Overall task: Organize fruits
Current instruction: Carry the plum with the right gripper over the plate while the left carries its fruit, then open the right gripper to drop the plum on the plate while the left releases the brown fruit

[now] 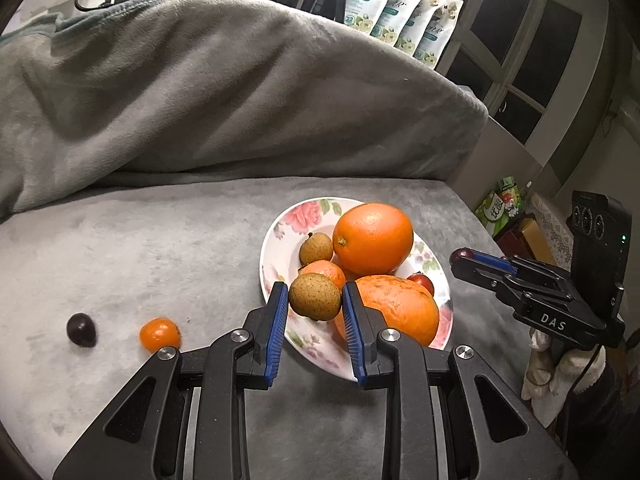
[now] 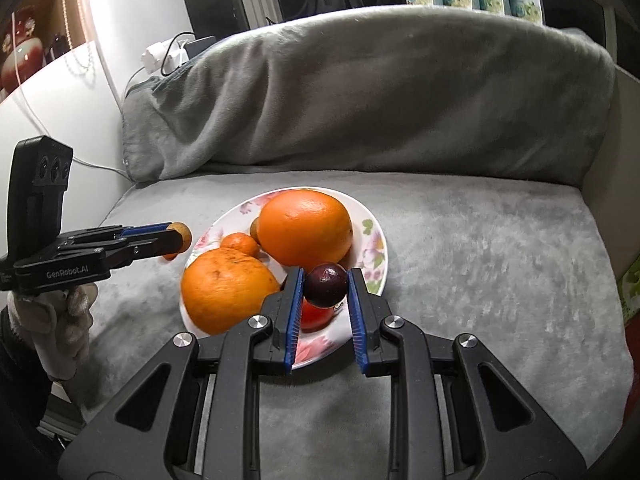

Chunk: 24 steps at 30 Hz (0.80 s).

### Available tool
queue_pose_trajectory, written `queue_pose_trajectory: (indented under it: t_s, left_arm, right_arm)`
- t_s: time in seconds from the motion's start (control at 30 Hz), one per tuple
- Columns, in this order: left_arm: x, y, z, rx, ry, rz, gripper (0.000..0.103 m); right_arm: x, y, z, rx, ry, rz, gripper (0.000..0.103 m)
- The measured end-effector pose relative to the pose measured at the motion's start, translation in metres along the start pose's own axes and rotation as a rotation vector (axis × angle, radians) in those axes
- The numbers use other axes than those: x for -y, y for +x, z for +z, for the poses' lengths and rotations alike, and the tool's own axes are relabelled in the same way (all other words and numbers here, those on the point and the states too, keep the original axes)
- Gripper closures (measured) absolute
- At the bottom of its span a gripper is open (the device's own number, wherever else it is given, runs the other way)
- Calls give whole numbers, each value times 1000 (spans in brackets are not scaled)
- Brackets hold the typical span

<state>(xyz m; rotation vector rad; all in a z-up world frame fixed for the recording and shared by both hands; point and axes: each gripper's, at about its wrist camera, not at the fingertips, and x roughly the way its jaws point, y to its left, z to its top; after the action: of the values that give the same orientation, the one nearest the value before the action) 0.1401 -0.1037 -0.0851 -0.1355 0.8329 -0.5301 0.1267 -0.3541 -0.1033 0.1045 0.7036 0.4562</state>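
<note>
A floral plate (image 1: 280, 224) (image 2: 376, 248) sits on the grey cushion and holds a big orange (image 1: 372, 238) (image 2: 306, 228), a second large orange fruit (image 1: 400, 306) (image 2: 228, 294), a small mandarin (image 1: 326, 272) (image 2: 240, 244), a brown longan (image 1: 316, 249) and a red tomato (image 1: 422, 282) (image 2: 316, 316). My left gripper (image 1: 315, 298) (image 2: 182, 237) is shut on a brown longan (image 1: 315, 296) just above the plate's near-left rim. My right gripper (image 2: 325, 285) (image 1: 460, 257) is shut on a dark purple grape (image 2: 326, 285) above the plate's near edge.
A dark grape (image 1: 81, 330) and a small mandarin (image 1: 160, 334) lie loose on the cushion left of the plate. A grey blanket-covered backrest (image 1: 240, 100) rises behind. Packages (image 1: 404, 12) stand at the back, boxes (image 1: 504, 208) at the right.
</note>
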Motion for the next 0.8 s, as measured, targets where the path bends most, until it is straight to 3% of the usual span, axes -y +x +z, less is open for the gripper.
queue_pose_trajectory:
  t_s: [0.63, 0.67, 0.7, 0.77, 0.8]
  left_arm:
    - [-2, 4, 7, 2, -4, -17, 74]
    - [-1, 3, 7, 5, 0, -17, 67]
    - [0, 3, 8, 8, 0, -19, 64]
    - [0, 2, 8, 12, 1, -21, 64]
    - [0, 2, 9, 12, 2, -20, 64]
  right_arm:
    - [-1, 14, 3, -12, 7, 36, 79]
    - [-1, 14, 3, -11, 6, 36, 69]
    - [-1, 13, 3, -8, 6, 33, 52]
    - [-1, 10, 3, 13, 9, 27, 40]
    - [-1, 8, 3, 20, 10, 27, 40]
